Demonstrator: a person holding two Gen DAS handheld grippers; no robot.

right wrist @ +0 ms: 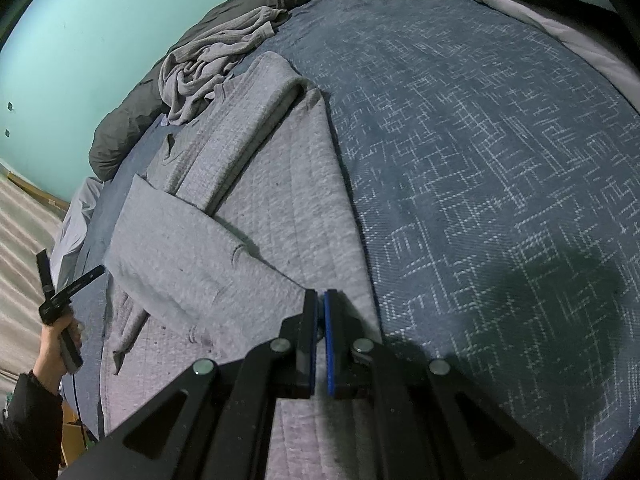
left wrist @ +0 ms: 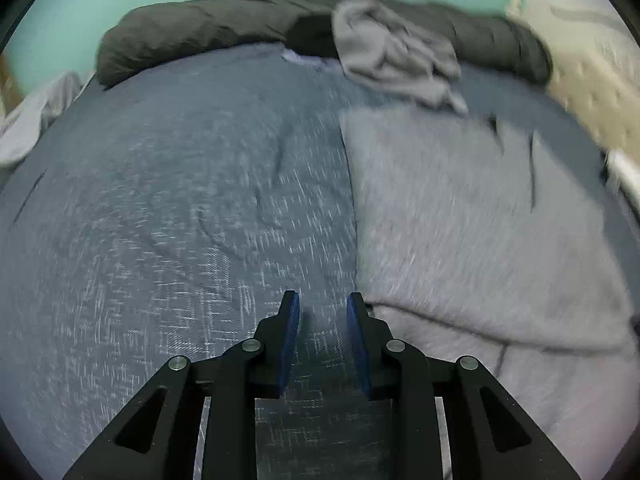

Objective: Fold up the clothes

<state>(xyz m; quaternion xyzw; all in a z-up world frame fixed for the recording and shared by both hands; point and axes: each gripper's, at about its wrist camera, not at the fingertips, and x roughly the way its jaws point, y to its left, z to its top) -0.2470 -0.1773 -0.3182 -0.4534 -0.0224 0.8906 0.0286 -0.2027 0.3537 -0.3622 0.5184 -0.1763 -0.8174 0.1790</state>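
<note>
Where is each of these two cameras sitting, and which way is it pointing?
Left wrist: on the left gripper, looking down across the blue bedspread; its own two fingers show, apart, nothing between them.
Right wrist: on the right gripper, looking down along the grey garment; its fingers show shut on the garment's edge, and the left hand at the far left.
Both see the garment, the bedspread, the crumpled grey cloth and the dark pillow.

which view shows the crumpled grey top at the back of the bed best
The right wrist view. There the crumpled light grey ribbed top is sharp: its creases and a cuffed sleeve show against the dark grey rolled duvet. The left wrist view also shows it, nearer the middle, but motion blur smears its folds.
</note>
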